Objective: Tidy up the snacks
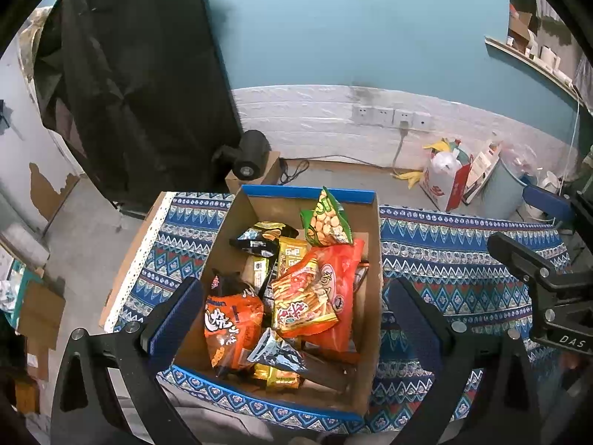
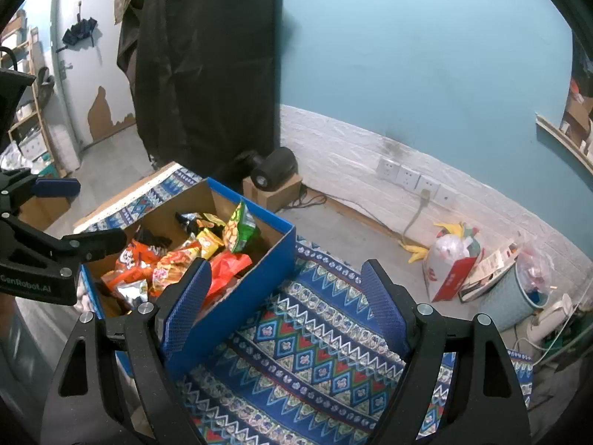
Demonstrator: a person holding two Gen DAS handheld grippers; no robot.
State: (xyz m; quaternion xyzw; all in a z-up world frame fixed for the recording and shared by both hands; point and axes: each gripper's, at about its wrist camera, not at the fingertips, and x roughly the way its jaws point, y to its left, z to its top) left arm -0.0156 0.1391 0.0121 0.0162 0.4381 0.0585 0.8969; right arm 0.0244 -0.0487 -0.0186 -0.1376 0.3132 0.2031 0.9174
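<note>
- both grippers gape wide, holding nothing.
- snack packets (image 1: 296, 289) sit piled in the cardboard box (image 1: 370, 296).
- left gripper (image 1: 292, 315) hangs right over the box, so it's nearer; right gripper (image 2: 285, 307) hovers just beside the box, over the patterned cloth (image 2: 315, 352).

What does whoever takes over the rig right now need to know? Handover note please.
Left gripper: open, empty, hovering over the cardboard box.
Right gripper: open, empty, over the patterned tablecloth beside the box.
Snacks: all in view are piled loose in the box, including the green bag leaning near the far wall, orange bag and red bag.
Done: snacks are in the box.
Left: pile is unsorted; nothing is gripped.
</note>
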